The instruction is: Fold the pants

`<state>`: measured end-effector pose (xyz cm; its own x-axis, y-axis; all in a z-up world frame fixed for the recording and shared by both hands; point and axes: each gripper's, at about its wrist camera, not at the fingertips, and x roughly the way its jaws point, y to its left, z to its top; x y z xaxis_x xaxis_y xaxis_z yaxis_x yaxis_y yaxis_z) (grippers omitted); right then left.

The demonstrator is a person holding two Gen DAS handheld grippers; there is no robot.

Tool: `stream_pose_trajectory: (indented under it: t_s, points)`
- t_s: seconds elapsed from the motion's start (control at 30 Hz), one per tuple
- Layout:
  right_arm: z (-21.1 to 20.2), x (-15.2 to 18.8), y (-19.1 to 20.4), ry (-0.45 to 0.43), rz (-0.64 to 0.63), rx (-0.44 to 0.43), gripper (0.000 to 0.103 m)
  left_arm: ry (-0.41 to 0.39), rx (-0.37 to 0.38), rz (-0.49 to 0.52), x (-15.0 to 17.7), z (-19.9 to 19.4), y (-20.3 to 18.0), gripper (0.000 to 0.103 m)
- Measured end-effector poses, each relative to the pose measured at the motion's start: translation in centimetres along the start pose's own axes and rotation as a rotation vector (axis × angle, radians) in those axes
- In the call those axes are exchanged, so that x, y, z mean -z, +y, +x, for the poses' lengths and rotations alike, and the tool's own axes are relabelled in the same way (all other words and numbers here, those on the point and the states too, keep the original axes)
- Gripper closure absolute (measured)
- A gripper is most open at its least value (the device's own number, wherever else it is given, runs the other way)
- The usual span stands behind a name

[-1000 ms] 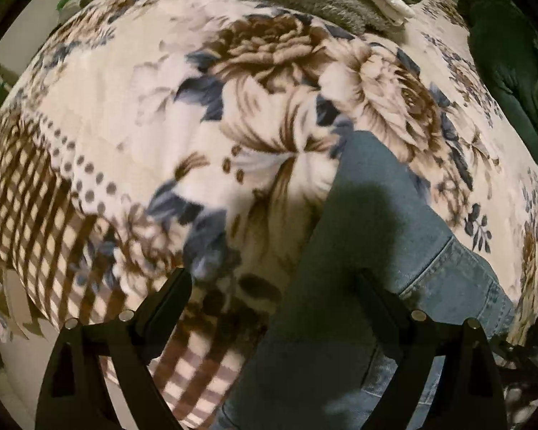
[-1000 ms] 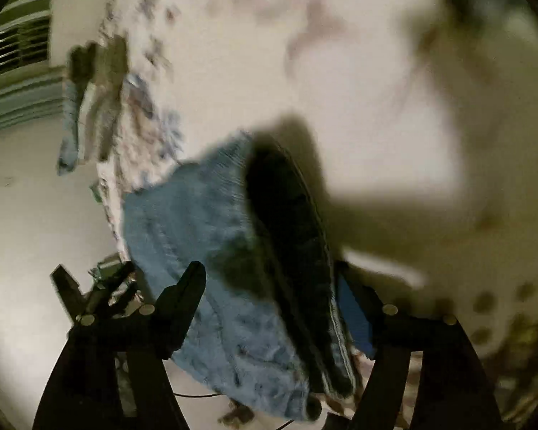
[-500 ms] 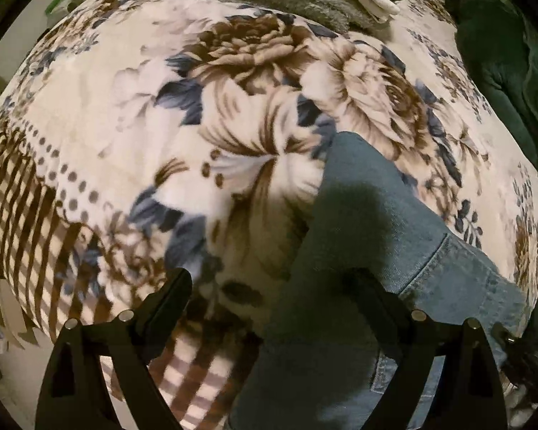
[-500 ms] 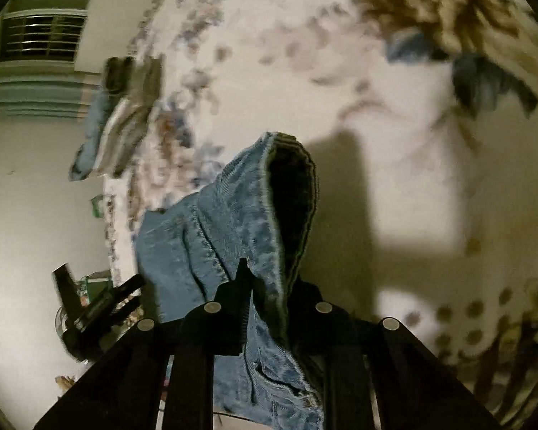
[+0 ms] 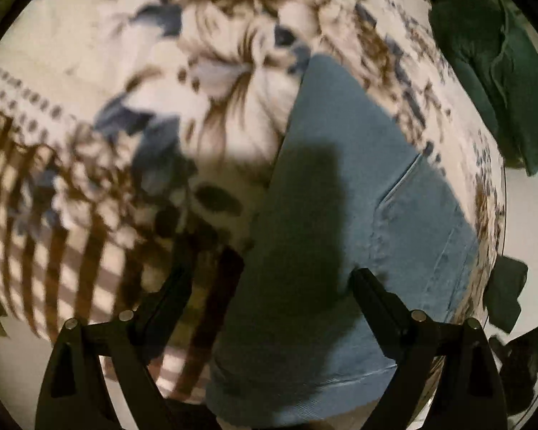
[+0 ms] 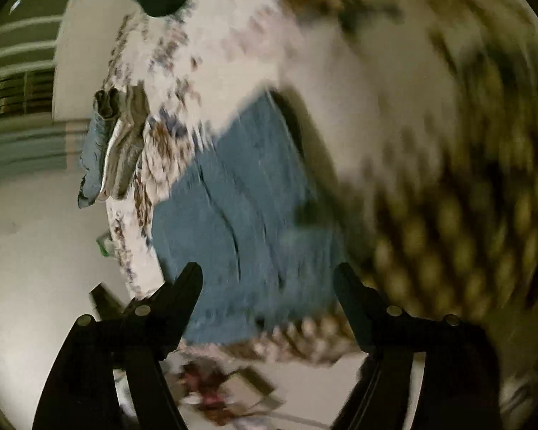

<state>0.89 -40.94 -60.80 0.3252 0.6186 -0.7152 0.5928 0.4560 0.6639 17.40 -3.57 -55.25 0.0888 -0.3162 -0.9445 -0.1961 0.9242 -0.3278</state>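
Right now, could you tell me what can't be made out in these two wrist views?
- Right wrist view: motion blur smears the blanket pattern and the jeans seams.
- Left wrist view: a dark shadow covers the jeans' middle; their lower part runs off the bottom edge.
- Right wrist view: the stacked clothes are too small to identify.

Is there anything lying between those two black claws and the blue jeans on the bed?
Nothing visible. The blue denim pants lie directly ahead of the open left hand-held gripper and the open right hand-held gripper, on the floral blanket.
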Motion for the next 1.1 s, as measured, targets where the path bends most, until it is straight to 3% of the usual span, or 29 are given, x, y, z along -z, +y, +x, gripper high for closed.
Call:
stream_pose_trajectory:
  t_s: [0.17, 0.23, 0.33, 0.5, 0.6, 0.63, 0.73, 0.9, 0.93, 0.97, 1.0, 1.03, 1.1]
  points:
    - [7.7, 3.0, -2.5, 0.064, 0.077, -0.040, 0.025, 0.042, 0.104, -0.002, -0.3, 1.5, 1.0, 0.011]
    - [9.6, 3.3, -3.6, 0.046, 0.127, -0.132, 0.025, 0.054, 0.121, 0.007, -0.5, 1.9, 1.2, 0.011]
    - [10.6, 3.3, -3.8, -0.016, 0.180, -0.218, 0.020, 0.078, 0.142, 0.023, -0.9, 2.2, 1.3, 0.009]
    - [11.5, 3.7, -3.3, -0.072, 0.213, -0.218, 0.017, 0.103, 0.182, 0.043, -1.3, 2.6, 1.9, 0.007]
    - [10.4, 4.2, -2.2, -0.105, 0.218, -0.345, 0.017, 0.108, 0.214, 0.050, -1.4, 2.6, 2.1, 0.007]
    - [10.2, 4.3, -1.5, -0.120, 0.180, -0.344, 0.018, 0.110, 0.225, 0.049, -1.5, 2.6, 2.3, 0.007]
    - [11.6, 4.2, -1.6, -0.116, 0.130, -0.228, 0.018, 0.125, 0.235, 0.063, -1.5, 2.8, 2.5, 0.007]
    - [12.3, 3.9, -1.3, -0.141, 0.171, -0.235, 0.018, 0.127, 0.266, 0.093, -1.5, 2.8, 2.6, 0.007]
    - [12.0, 4.2, -1.0, -0.154, 0.169, -0.234, 0.024, 0.120, 0.270, 0.099, -1.5, 2.6, 2.5, 0.008]
    - [11.7, 4.4, -0.9, -0.162, 0.171, -0.230, 0.040, 0.101, 0.279, 0.109, -1.4, 2.2, 2.4, 0.021]
    - [11.4, 4.7, -0.8, -0.166, 0.172, -0.236, 0.046, 0.080, 0.288, 0.126, -1.2, 1.6, 2.1, 0.034]
    - [11.3, 5.0, -0.7, -0.168, 0.173, -0.243, 0.050, 0.081, 0.318, 0.140, -1.1, 1.3, 1.7, 0.066]
    - [10.7, 5.5, 0.0, -0.188, 0.165, -0.220, 0.055, 0.066, 0.289, 0.174, -0.8, 0.6, 0.7, 0.070]
